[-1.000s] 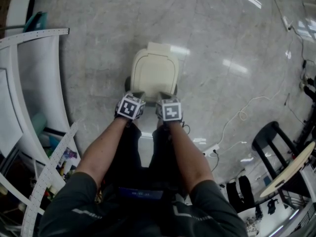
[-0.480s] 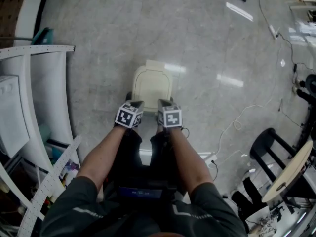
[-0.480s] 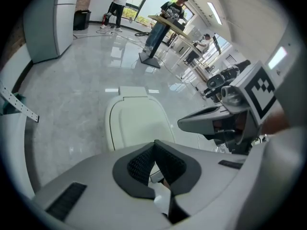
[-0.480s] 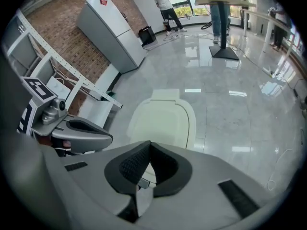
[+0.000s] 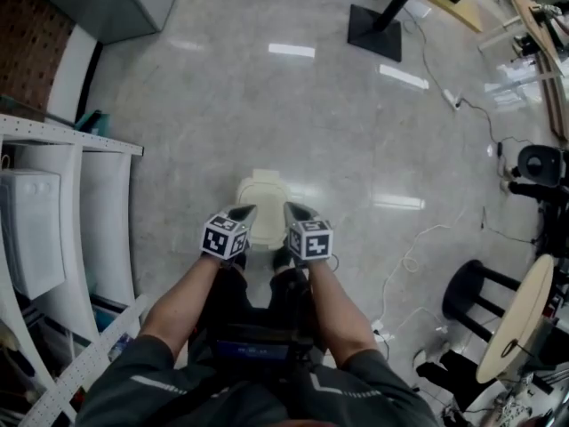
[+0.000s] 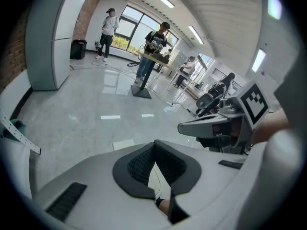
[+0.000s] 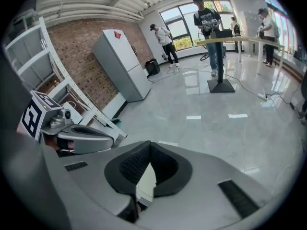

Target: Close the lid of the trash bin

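Observation:
The cream trash bin [image 5: 262, 205] stands on the grey floor far below me, its lid lying flat and shut. My left gripper [image 5: 243, 212] and right gripper [image 5: 292, 208] hover side by side high above its near edge, touching nothing. In the left gripper view the left gripper [image 6: 154, 143] has its jaws met at the tip with nothing between them; the right gripper [image 6: 216, 126] shows beside it. The right gripper [image 7: 149, 143] is shut in its own view as well, with the left gripper [image 7: 81, 137] at its left. A sliver of the cream bin [image 7: 144, 178] shows behind the jaws.
White shelving [image 5: 53, 221] runs along the left. A black stool [image 5: 471, 292] and a round wooden tabletop [image 5: 524, 318] sit at the right, with cables [image 5: 409, 256] trailing over the floor. A black desk base [image 5: 373, 20] stands far ahead. People stand by the far windows.
The view has risen well away from the floor, so the bin looks much smaller. Both grippers have lifted off the lid's near edge and stay side by side.

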